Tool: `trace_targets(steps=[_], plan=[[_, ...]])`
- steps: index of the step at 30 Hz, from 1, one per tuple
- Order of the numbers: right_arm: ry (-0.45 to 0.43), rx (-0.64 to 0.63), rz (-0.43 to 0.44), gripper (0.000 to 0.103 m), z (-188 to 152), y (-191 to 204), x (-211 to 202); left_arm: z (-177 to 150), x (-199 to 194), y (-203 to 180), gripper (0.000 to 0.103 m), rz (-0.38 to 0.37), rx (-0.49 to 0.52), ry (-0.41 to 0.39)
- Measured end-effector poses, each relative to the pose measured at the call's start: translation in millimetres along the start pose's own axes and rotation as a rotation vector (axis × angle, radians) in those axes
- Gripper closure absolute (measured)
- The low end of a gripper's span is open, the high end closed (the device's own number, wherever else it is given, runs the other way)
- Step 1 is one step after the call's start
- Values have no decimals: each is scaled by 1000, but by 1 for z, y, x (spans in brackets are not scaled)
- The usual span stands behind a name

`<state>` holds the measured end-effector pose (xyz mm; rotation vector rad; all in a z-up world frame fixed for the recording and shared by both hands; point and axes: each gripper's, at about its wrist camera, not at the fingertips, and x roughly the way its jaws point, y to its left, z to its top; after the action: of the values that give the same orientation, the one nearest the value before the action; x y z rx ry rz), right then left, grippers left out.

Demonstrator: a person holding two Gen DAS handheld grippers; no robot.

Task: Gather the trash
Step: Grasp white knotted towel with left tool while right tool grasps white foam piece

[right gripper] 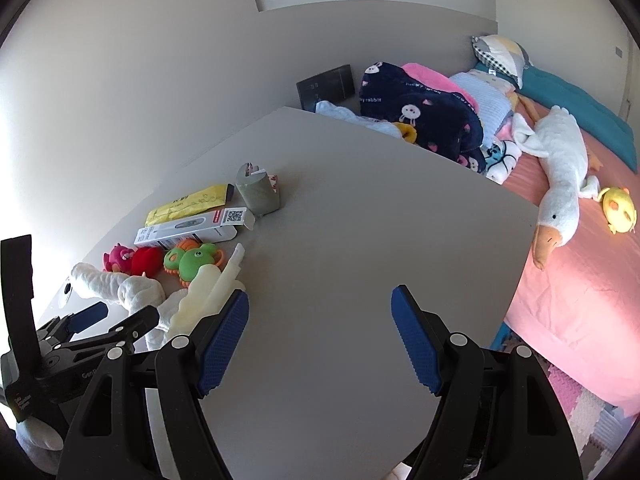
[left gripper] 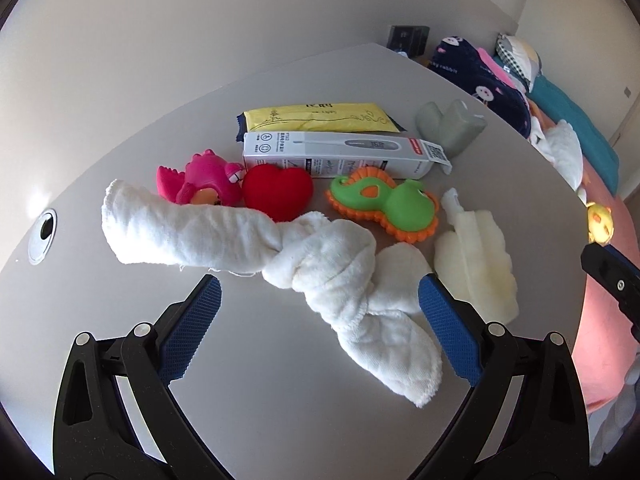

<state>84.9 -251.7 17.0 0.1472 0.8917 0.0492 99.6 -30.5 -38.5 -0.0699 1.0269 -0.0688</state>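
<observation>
- Between the spread fingers of the left gripper (left gripper: pixel 320 304) lies a knotted white cloth (left gripper: pixel 280 248); approach step, closing seems next.
- Right gripper (right gripper: pixel 320 320) hangs apart, empty.

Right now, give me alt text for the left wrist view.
The open left gripper hovers over a knotted white cloth on a grey table. Behind it lie a red heart, pink toy, green toy, white box and yellow packet.

A grey tabletop (left gripper: pixel 280 400) carries a knotted white cloth (left gripper: pixel 280 248), pink toy (left gripper: pixel 200 184), red heart (left gripper: pixel 278 192), green toy (left gripper: pixel 384 204), white box (left gripper: pixel 340 152), yellow packet (left gripper: pixel 320 118), grey block (left gripper: pixel 450 126) and cream sponge (left gripper: pixel 476 264).
</observation>
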Motion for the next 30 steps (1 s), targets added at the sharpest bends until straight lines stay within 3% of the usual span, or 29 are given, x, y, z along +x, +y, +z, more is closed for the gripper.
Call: trace_targets(steps=[7,17,30], plan=[[21,-34,7,29,2,14,11,9,18,10,8,3,-46,18],[49,-91,65,26,0,47,24,8,16,23,40,14,-42,-10],[114,-119,121,25,-7,81,55,-10,-21,68,42,78,-96,-57]])
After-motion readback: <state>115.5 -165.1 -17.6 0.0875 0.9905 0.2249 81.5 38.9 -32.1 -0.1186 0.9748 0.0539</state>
